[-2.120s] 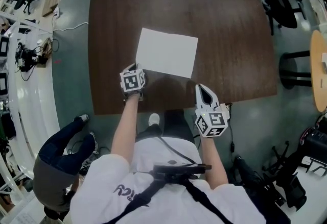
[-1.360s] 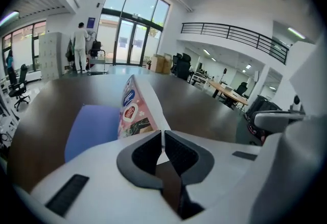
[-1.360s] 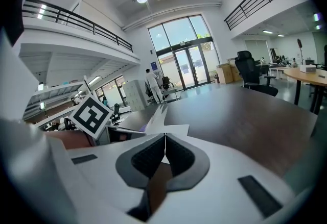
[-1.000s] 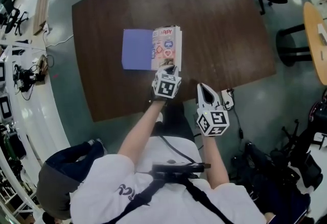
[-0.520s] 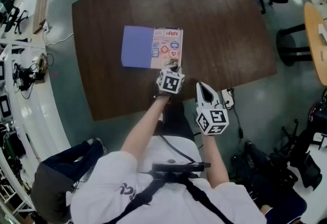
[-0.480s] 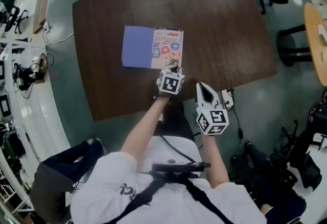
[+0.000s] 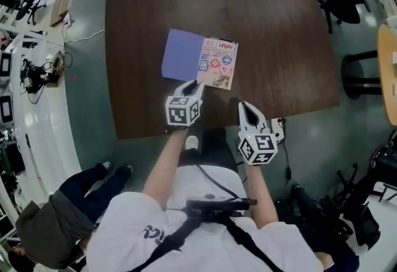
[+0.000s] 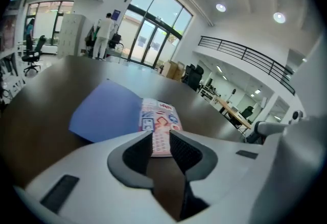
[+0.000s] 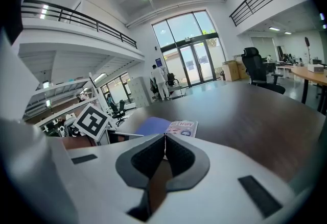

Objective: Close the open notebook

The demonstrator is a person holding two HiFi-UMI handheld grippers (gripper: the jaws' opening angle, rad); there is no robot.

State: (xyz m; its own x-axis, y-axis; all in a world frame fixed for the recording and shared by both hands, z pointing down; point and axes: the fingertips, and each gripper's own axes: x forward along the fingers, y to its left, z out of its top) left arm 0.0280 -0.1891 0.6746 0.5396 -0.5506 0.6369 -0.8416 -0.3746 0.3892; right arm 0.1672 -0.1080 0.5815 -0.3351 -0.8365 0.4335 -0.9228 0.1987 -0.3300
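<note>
1. The notebook (image 7: 200,60) lies flat on the dark wooden desk (image 7: 279,35), left of its middle. It shows a purple panel on the left and a sticker-printed panel on the right, side by side. I cannot tell whether it is fully closed.
2. The left forearm reaches forward from the body. The left claw (image 7: 192,86) points ahead and downward, with its tips just beside the notebook's near edge, close to where the two panels meet.
3. In the left gripper view, the left claw (image 8: 162,133) has its jaws a narrow gap apart and nothing between them. The notebook (image 8: 127,118) lies on the desk just beyond the tips.
4. The left claw's marker cube (image 7: 182,109) sits at the desk's near edge, tilted slightly.
5. The right forearm is held closer in. The right claw (image 7: 245,106) points forward over the desk's near edge, to the right of the notebook and apart from it.
6. In the right gripper view, the right claw (image 9: 164,139) has its jaws pressed together on nothing. The notebook (image 9: 173,127) lies ahead of it.
</note>
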